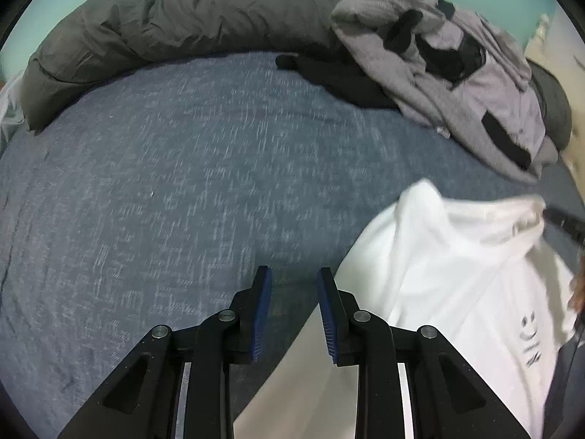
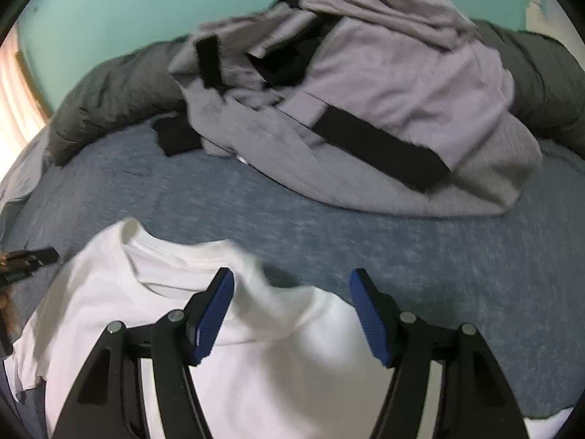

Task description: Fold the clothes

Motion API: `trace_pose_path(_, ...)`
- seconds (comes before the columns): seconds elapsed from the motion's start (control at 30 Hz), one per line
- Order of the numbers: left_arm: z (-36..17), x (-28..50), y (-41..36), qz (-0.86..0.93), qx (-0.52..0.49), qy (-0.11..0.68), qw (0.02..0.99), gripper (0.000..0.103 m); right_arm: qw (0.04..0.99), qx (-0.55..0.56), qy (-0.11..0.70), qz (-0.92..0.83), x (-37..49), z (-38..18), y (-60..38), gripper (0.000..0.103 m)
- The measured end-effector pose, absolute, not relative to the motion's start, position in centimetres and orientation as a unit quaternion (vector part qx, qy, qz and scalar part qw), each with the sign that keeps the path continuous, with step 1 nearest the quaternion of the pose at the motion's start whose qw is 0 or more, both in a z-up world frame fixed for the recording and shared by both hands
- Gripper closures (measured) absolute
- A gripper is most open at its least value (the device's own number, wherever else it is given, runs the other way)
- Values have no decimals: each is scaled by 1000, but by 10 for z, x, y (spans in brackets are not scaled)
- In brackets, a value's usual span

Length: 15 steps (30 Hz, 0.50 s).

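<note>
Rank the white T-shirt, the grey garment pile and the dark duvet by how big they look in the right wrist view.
1. grey garment pile
2. white T-shirt, close to it; nearness to the camera inflates it, so unsure
3. dark duvet, mostly hidden behind the pile

Blue-grey woven bed cover [image 1: 182,183]: spread flat, carries everything in view | Dark grey duvet [image 1: 164,25]: bunched in a long roll along the cover's far edge | Teal wall [image 2: 128,11]: behind the duvet | Pale curtain [image 2: 14,102]: left edge of right wrist view, blurred
</note>
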<state>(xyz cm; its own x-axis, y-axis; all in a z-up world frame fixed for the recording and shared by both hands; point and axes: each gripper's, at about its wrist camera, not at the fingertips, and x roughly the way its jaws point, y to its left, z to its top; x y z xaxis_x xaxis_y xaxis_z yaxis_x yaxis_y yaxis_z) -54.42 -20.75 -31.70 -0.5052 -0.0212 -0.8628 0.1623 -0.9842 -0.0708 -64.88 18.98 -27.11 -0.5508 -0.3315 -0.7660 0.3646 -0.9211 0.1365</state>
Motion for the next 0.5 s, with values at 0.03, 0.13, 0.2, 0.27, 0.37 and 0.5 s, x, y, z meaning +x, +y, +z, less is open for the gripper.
trace_pose_path(0.03, -320, -543, -208, -863, 499, 68, 50, 75, 198, 428, 17, -882, -650, -270, 187, 36)
trace_pose_path(0.13, -326, -547, -210, -862, 500, 68, 46, 75, 192, 431, 14, -882, -658, -272, 182, 36)
trace_pose_path(0.2, -329, -553, -207, -865, 495, 78, 34, 75, 184, 420, 20, -889, -661, -272, 183, 36)
trace_pose_path(0.27, -333, -562, -198, -866, 495, 75, 21, 75, 181, 416, 17, -891, -666, -276, 187, 36)
trace_pose_path(0.37, -332, -582, -182, -870, 488, 74, 5, 75, 185, 423, 10, -887, -674, -285, 194, 36)
trace_pose_path(0.5, -321, -610, -159, -881, 466, 77, -17, 68, 197, 428, 19, -882, -683, -293, 194, 36)
